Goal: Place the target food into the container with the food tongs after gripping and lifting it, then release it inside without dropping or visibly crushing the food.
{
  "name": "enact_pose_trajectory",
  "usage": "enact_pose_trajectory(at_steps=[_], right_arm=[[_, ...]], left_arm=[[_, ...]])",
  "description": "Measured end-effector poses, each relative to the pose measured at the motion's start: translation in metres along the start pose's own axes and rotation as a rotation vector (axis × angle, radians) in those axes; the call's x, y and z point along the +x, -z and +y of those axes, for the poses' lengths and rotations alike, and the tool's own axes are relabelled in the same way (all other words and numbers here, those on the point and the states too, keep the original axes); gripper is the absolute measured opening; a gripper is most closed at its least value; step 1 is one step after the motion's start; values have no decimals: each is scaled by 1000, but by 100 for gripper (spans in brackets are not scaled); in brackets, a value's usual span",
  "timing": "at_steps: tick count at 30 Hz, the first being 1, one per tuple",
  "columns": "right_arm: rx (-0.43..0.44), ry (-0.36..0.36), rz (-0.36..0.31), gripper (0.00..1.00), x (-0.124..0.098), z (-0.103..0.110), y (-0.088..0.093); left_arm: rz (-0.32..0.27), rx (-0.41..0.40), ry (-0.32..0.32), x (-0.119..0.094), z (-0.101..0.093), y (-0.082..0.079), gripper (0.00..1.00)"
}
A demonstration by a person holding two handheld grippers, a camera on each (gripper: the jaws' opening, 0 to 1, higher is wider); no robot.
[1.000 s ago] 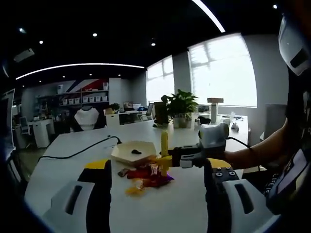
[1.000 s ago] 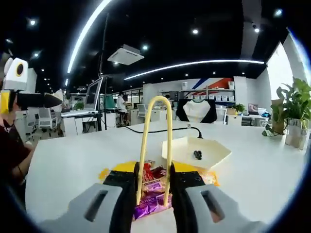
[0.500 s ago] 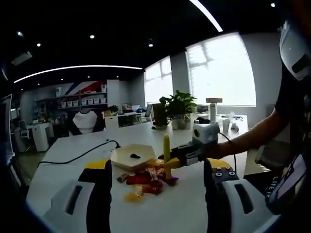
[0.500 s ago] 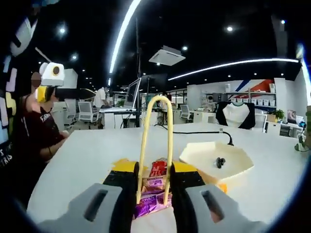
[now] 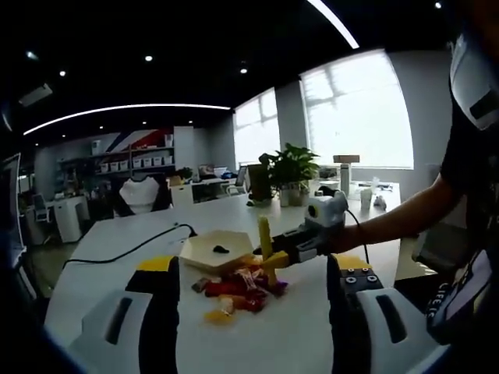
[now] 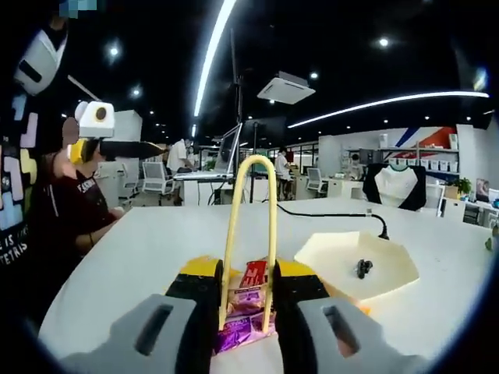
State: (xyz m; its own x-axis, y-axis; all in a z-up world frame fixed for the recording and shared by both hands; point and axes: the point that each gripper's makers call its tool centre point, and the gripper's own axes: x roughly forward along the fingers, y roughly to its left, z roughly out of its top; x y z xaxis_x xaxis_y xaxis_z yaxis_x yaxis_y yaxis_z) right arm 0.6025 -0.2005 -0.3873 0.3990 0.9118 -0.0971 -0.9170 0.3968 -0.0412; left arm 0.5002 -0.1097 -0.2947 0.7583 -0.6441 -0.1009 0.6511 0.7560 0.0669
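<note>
Your white table stands in a dim open-plan office with ceiling light strips, bright windows, a potted plant at its far end, and shelving along the back wall. A black cable trails across the tabletop toward the container.

The hexagonal cream container sits on the table with a small dark piece inside it. Just beside it, on the side nearer you, lies a loose pile of wrapped candies in red, purple and orange.

Your right gripper has its jaws closed narrowly on the yellow food tongs. In the right gripper view the tongs' long axis runs straight along the jaws, looped end up and away from you, tips pointing down at the purple and red wrappers below. In the left gripper view the tongs stand close to upright over the pile, with the right gripper reaching in from the right. Whether the tips actually grip a candy you cannot tell.

Your left gripper stands wide apart and holds nothing, with the candies and container lying between and beyond its jaws.
</note>
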Motion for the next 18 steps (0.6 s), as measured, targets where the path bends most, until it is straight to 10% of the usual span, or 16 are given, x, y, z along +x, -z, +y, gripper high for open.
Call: enact_pose_trajectory(at_steps=[18], right_arm=[[96, 488, -155, 23, -21, -18, -33]], left_arm=[[-15, -13, -15, -12, 6, 2, 81]])
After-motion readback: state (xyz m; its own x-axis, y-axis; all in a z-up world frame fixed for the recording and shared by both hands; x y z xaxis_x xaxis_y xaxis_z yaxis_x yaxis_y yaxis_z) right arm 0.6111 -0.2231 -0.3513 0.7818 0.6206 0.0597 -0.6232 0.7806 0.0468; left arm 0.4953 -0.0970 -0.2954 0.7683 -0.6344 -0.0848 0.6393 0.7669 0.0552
